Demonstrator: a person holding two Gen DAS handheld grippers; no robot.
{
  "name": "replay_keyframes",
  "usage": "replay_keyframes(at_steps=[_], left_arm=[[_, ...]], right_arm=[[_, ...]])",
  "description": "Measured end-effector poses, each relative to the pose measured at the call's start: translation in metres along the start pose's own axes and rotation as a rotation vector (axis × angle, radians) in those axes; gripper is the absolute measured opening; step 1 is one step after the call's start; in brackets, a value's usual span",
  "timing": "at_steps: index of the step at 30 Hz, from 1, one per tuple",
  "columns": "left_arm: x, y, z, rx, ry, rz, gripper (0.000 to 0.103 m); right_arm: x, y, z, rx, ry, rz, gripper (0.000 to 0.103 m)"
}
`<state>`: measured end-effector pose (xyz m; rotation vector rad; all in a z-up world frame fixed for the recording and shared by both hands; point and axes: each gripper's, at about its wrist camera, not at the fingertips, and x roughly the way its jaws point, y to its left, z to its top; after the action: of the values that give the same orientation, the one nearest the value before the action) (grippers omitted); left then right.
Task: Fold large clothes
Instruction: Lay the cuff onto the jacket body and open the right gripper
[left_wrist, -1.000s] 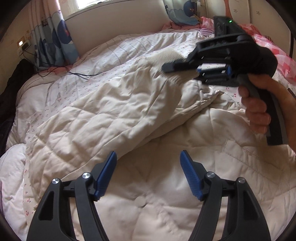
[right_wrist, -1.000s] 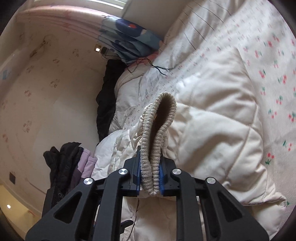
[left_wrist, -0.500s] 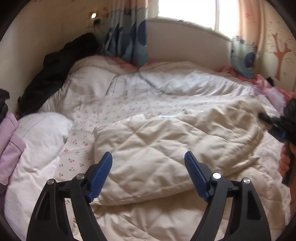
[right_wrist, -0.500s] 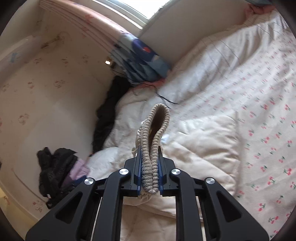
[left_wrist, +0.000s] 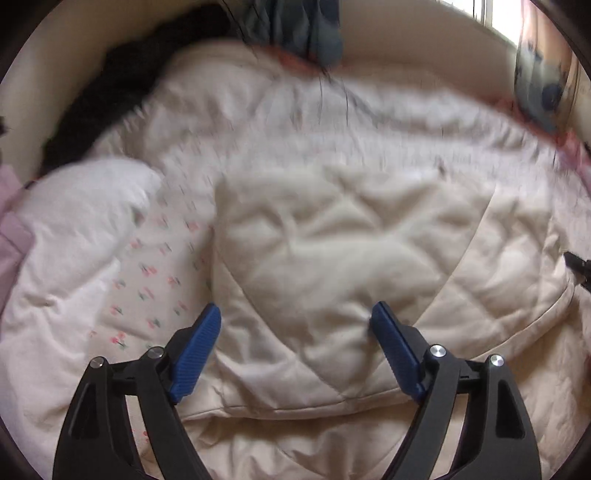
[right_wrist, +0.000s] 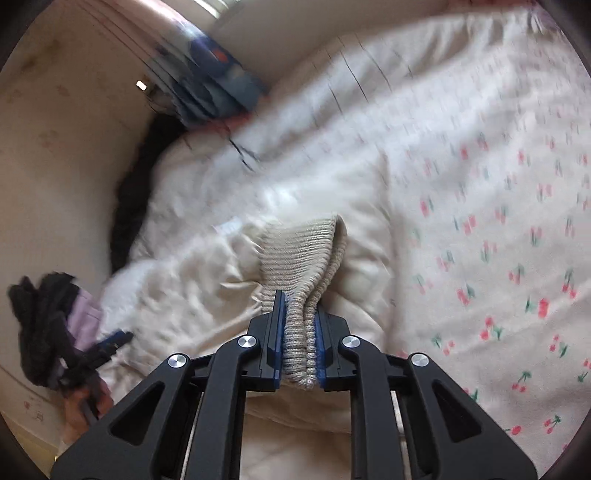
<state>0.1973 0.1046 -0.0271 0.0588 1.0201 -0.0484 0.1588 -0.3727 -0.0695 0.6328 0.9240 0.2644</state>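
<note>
A cream quilted jacket (left_wrist: 332, 258) lies spread across the middle of the bed (left_wrist: 155, 266), partly doubled over on itself, and we hold it by one ribbed knit cuff (right_wrist: 303, 254). The right gripper (right_wrist: 298, 350) is clamped narrow on that cuff, the knit bunched between its blue pads and fanning out beyond them over the padded sleeve. The left gripper (left_wrist: 295, 347) hangs over the near edge of the folded panel, its jaws opening wide, with nothing between them and the pads clear of the fabric.

We judge the risks to lie in the next grab. The jacket is thick and slippery-looking; if the wide left gripper closes on only the top layer, the fold beneath may slide apart when lifted. If it bites too deep, it could catch the cherry-print sheet (right_wrist: 498, 258) or the white duvet (left_wrist: 74, 229) just to the left and drag bedding along. The cuff is stretchy, so a hard pull from the right side could draw the knit out of the pads or skew the sleeve rather than move the body. Both views are blurred, which makes the exact edge hard to place.

Farther off, dark clothing (left_wrist: 122, 85) is heaped at the far left by the wall, and a blue patterned curtain (right_wrist: 214, 81) hangs beyond the bed.
</note>
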Motion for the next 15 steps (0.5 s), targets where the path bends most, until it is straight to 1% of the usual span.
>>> replay_keyframes(at_steps=[1, 2, 3, 4, 5, 6, 7, 8, 9, 10, 11, 12, 13, 15], left_arm=[[0.001, 0.001, 0.001, 0.002, 0.008, 0.001, 0.081], [-0.007, 0.0, 0.003, 0.004, -0.02, 0.02, 0.081], [-0.019, -0.001, 0.005, 0.012, -0.055, 0.027, 0.081], [-0.03, -0.002, 0.007, 0.02, -0.097, 0.031, 0.081], [-0.041, -0.003, 0.011, 0.027, -0.146, 0.036, 0.081], [-0.052, -0.003, 0.016, 0.036, -0.197, 0.041, 0.082], [-0.055, -0.004, 0.02, 0.047, -0.226, 0.054, 0.082], [-0.056, -0.008, 0.026, 0.065, -0.252, 0.083, 0.082], [-0.051, -0.01, 0.032, 0.079, -0.256, 0.099, 0.082], [-0.044, -0.012, 0.036, 0.089, -0.257, 0.112, 0.082], [-0.039, -0.015, 0.04, 0.097, -0.259, 0.126, 0.082], [-0.032, -0.021, 0.044, 0.107, -0.258, 0.136, 0.082], [-0.027, -0.024, 0.047, 0.114, -0.258, 0.14, 0.082], [-0.013, -0.029, 0.05, 0.12, -0.253, 0.147, 0.082]], right_arm=[[-0.003, -0.001, 0.0, 0.012, -0.006, -0.006, 0.014], [-0.01, 0.006, 0.002, -0.01, -0.027, -0.044, 0.015], [-0.023, 0.021, 0.005, -0.064, -0.084, -0.114, 0.015], [-0.033, 0.033, 0.007, -0.101, -0.134, -0.151, 0.018], [-0.046, 0.047, 0.008, -0.149, -0.198, -0.179, 0.018], [-0.058, 0.068, 0.008, -0.216, -0.275, -0.185, 0.021], [-0.063, 0.083, 0.006, -0.266, -0.317, -0.177, 0.035], [-0.063, 0.099, 0.004, -0.32, -0.347, -0.175, 0.044], [-0.055, 0.118, 0.001, -0.389, -0.356, -0.173, 0.056], [-0.043, 0.129, 0.003, -0.435, -0.331, -0.162, 0.056], [-0.025, 0.139, 0.006, -0.469, -0.287, -0.154, 0.056], [-0.003, 0.145, 0.008, -0.498, -0.246, -0.165, 0.056], [0.012, 0.146, 0.012, -0.518, -0.223, -0.182, 0.056], [0.052, 0.132, 0.021, -0.52, -0.155, -0.257, 0.056]])
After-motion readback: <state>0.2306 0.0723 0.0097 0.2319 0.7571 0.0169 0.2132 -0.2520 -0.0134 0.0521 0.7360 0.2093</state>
